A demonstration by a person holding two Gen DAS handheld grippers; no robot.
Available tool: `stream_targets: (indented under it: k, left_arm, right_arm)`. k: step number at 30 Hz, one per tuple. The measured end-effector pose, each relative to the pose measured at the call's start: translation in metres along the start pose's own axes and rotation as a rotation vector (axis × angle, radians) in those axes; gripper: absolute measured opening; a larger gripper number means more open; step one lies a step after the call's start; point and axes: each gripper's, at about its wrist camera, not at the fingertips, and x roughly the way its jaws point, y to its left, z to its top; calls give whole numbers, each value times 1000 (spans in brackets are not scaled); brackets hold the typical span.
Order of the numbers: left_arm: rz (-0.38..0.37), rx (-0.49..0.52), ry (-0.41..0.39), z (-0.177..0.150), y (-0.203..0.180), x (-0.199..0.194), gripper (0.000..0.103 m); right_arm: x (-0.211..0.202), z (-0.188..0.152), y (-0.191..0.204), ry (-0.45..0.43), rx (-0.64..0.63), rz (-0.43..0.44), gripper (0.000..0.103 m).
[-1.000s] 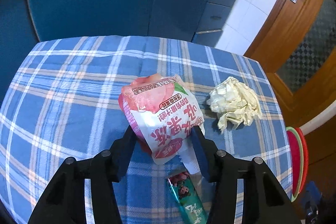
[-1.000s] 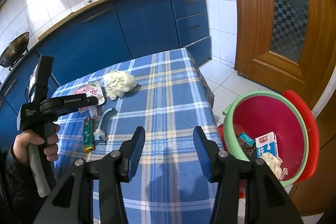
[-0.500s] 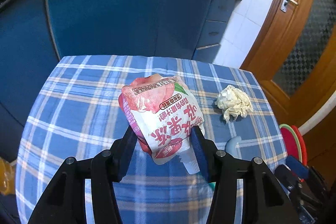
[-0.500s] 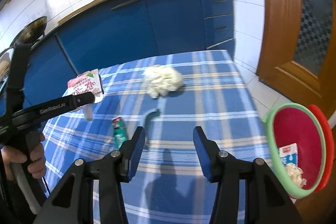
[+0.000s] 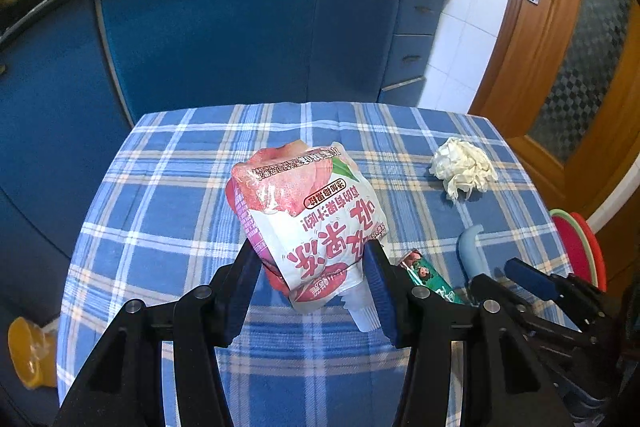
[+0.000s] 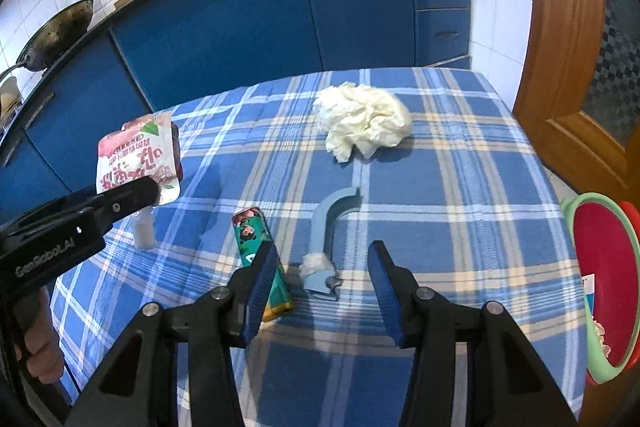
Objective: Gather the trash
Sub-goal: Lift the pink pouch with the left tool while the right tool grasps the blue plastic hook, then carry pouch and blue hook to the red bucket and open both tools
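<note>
My left gripper (image 5: 310,283) is shut on a pink and white drink pouch (image 5: 308,219) and holds it above the checked tablecloth (image 5: 168,211); the pouch also shows in the right wrist view (image 6: 138,159). My right gripper (image 6: 322,287) is open and empty, low over the table, with a pale blue curved plastic piece (image 6: 326,231) just ahead between its fingers. A green snack wrapper (image 6: 260,251) lies by its left finger. A crumpled white tissue (image 6: 362,121) lies further back. The red bin with a green rim (image 6: 600,267) stands off the table's right edge.
Blue kitchen cabinets (image 5: 240,35) stand behind the table. A wooden door (image 6: 576,27) is at the right. An orange object (image 5: 30,351) lies on the floor at the left. A wok (image 6: 56,35) sits on the counter.
My left gripper has lifted the pouch up and back from the table. My right gripper has swung left from the bin and come down close to the blue plastic piece and the wrapper.
</note>
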Motion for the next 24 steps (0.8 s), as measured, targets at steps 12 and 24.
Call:
stream_targets:
  k: [12,24]
  left_arm:
    - [0,3,-3,-2,0,0,54]
    - [-21,17,-9,-3,-8,-6,54]
  right_arm:
    - [12,1,-6,30,34,-18,20]
    - [-24,-7,-16,-44,28,10,18]
